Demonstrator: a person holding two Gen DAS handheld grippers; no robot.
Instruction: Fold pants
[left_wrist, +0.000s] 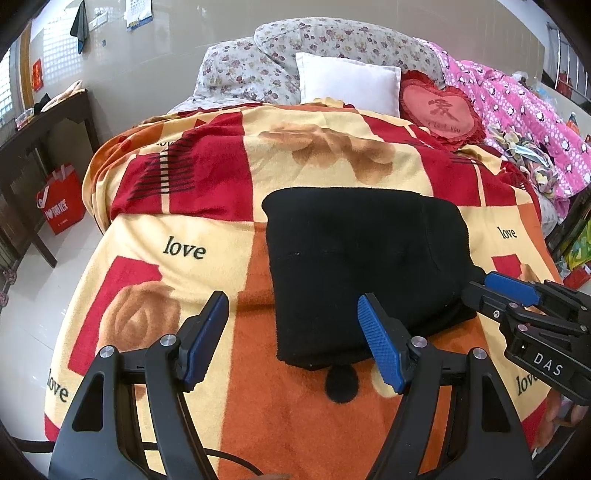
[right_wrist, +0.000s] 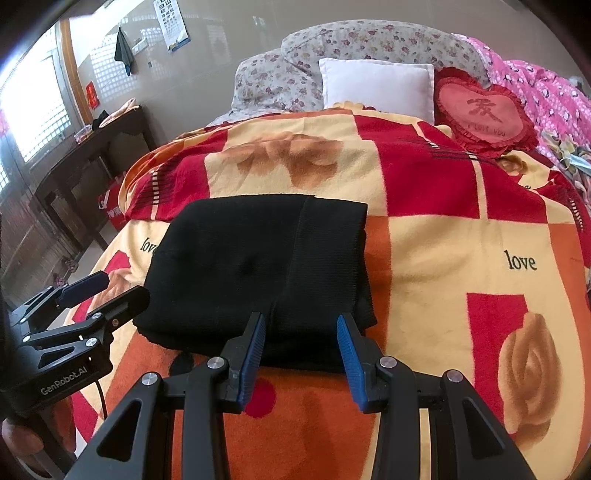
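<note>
Black pants (left_wrist: 362, 266), folded into a compact rectangle, flat on the red, orange and cream blanket (left_wrist: 207, 236) near the foot of the bed. Left gripper (left_wrist: 291, 332) spread wide with nothing between its fingers, above the pants' near left corner. Right gripper (right_wrist: 301, 343) partly open over the near edge, fingers (right_wrist: 255, 347) gripping nothing.
</note>
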